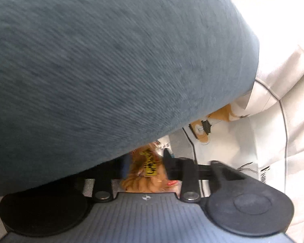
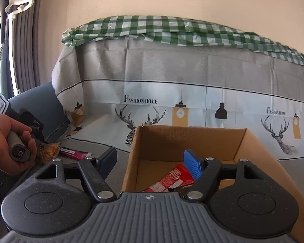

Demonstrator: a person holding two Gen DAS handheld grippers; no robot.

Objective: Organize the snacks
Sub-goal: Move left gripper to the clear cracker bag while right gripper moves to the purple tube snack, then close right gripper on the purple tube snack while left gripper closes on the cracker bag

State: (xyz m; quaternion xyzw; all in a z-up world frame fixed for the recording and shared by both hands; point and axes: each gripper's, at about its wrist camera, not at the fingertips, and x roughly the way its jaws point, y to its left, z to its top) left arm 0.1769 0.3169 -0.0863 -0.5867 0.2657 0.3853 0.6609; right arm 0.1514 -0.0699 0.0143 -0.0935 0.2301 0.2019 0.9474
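The left claw (image 1: 146, 168) is closed on a clear snack bag (image 1: 140, 174) of golden-brown pieces with a yellow label, its black fingers (image 1: 172, 166) pressing the bag's sides. A blue cushion (image 1: 111, 60) fills most of this view, right above the bag. From the right wrist, the same snack bag lies on the couch beside a pink packet (image 2: 74, 153), just under the person's left hand (image 2: 9, 143). The right claw (image 2: 152, 162) is partly open and holds nothing; it hangs at the near rim of a cardboard box (image 2: 192, 135). A red packet (image 2: 168, 180) lies inside the box. A deer-print cover (image 2: 143, 109) drapes the couch back, with a green checked cloth (image 2: 152, 28) on top.
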